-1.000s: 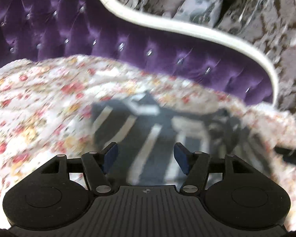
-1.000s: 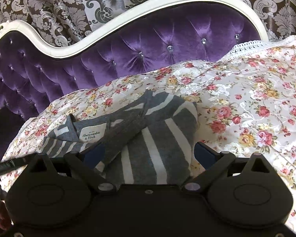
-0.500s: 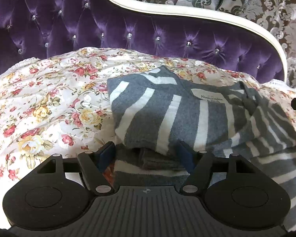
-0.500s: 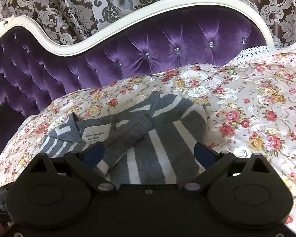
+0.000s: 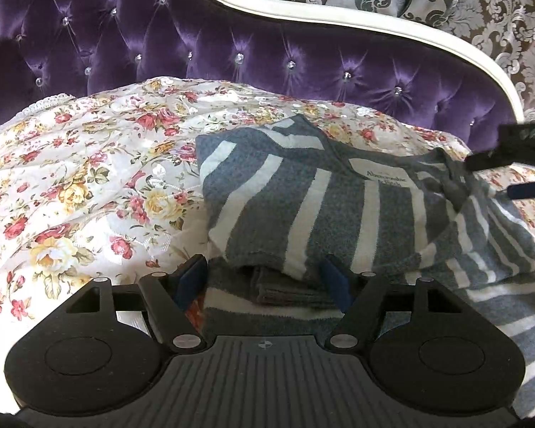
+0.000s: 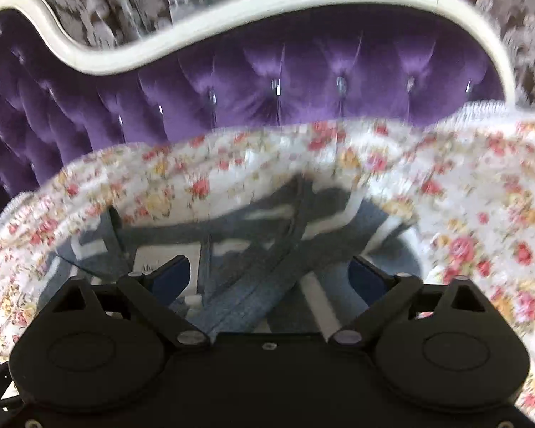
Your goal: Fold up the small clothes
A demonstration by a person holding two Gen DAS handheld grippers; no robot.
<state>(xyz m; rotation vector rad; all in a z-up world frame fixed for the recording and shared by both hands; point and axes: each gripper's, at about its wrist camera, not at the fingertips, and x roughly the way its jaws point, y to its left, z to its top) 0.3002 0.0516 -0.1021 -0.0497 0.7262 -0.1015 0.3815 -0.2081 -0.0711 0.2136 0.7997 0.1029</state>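
Grey knitted sweater (image 5: 303, 207) with white stripes; white quilted bedspread (image 5: 89, 185) strewn with red and yellow roses; purple tufted velvet headboard (image 5: 232, 50) with cream trim; brown-and-silver damask curtain (image 5: 517, 10).

A tufted purple velvet headboard (image 5: 232, 53) with crystal buttons fills the view from 9 to 2 o'clock, edged by a curving cream frame (image 5: 339, 21). Behind it, at 12 to 2 o'clock, hang brown damask curtains (image 5: 499, 7) with a silver pattern. Daylight gleams on the velvet. A white floral bedspread (image 5: 71, 185) with red and yellow roses covers the bed at 8 to 10 o'clock.
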